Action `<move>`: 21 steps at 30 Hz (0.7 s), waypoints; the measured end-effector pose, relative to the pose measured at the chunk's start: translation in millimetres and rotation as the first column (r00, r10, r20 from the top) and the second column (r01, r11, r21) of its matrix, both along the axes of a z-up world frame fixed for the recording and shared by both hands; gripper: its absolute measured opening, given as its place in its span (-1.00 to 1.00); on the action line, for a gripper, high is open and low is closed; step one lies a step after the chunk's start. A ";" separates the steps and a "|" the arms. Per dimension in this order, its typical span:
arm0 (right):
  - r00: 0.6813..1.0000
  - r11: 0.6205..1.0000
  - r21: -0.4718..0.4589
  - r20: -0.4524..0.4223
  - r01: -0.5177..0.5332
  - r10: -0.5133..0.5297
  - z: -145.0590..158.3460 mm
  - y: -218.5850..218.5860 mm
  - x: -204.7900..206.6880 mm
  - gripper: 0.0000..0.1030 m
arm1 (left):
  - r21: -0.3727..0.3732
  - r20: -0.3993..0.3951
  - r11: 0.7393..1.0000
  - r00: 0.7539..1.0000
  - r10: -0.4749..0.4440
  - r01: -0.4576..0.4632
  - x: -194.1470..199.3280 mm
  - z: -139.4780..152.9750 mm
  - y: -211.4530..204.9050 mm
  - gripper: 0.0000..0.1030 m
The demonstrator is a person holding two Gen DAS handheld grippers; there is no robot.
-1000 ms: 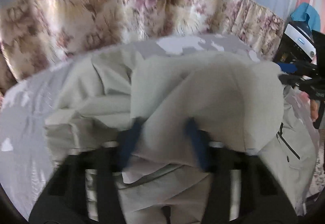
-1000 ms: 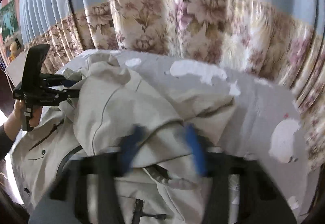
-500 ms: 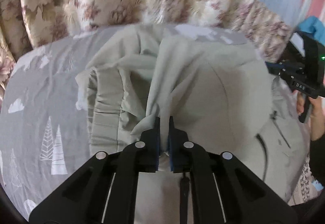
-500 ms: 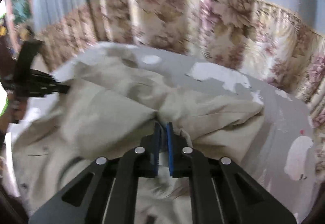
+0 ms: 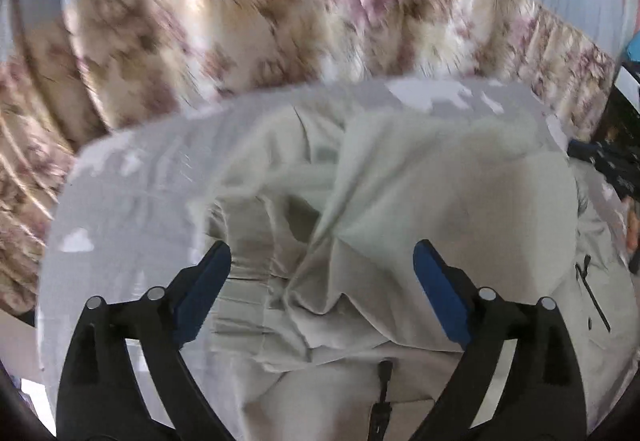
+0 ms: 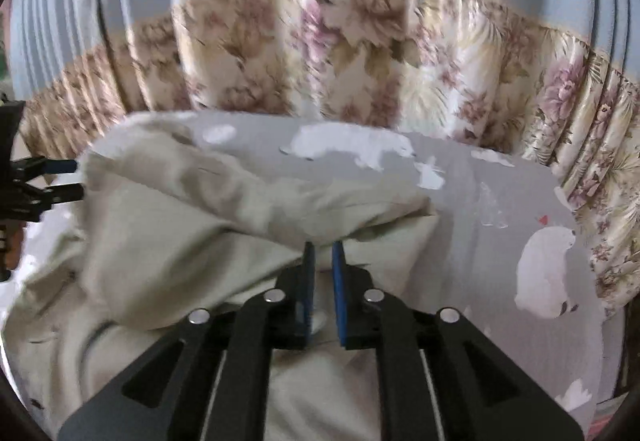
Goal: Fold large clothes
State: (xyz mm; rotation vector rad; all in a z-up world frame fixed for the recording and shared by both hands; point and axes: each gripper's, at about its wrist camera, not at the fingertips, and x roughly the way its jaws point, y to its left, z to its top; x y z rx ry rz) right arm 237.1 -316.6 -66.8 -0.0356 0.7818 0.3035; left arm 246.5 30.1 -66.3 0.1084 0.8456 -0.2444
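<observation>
The grey bedsheet (image 6: 500, 201) with white animal prints covers the whole surface, with a floral curtain (image 6: 360, 53) hanging at the far side. A big beige jacket (image 5: 460, 209) sits bunched up in the middle of the sheet, sleeves folded in over the body. The left gripper (image 5: 322, 273) is opening, fingers spread wide over a crease, pads off the cloth. The right gripper (image 6: 323, 265) is opening too, only a narrow gap, tips against a fold, nothing pinched between them.
</observation>
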 end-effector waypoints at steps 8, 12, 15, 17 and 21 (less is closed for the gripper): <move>0.997 0.994 -0.084 0.009 -0.075 0.076 -17.5 72.2 -11.1 -0.40 | -0.003 -0.039 0.999 0.999 0.031 -0.031 -4.3 -18.3 -52.1 0.50; 0.993 0.987 -0.131 -0.076 -0.094 0.085 -47.1 70.9 9.1 -0.42 | 0.022 -0.135 0.999 0.990 0.048 -0.045 21.1 -57.2 -58.1 0.51; 0.991 0.977 -0.183 -0.089 -0.114 0.099 -53.6 76.5 19.1 -0.42 | 0.063 -0.135 0.997 0.990 0.044 -0.036 31.6 -68.9 -63.9 0.56; 0.990 0.977 -0.180 -0.105 -0.111 0.093 -53.4 77.1 25.8 -0.42 | 0.070 -0.148 0.997 0.988 0.046 -0.035 36.0 -67.1 -65.5 0.56; 0.989 0.989 -0.091 -0.104 -0.114 0.104 -26.4 64.8 15.4 -0.37 | 0.007 -0.149 1.000 0.989 0.024 -0.023 24.8 -46.9 -52.5 0.49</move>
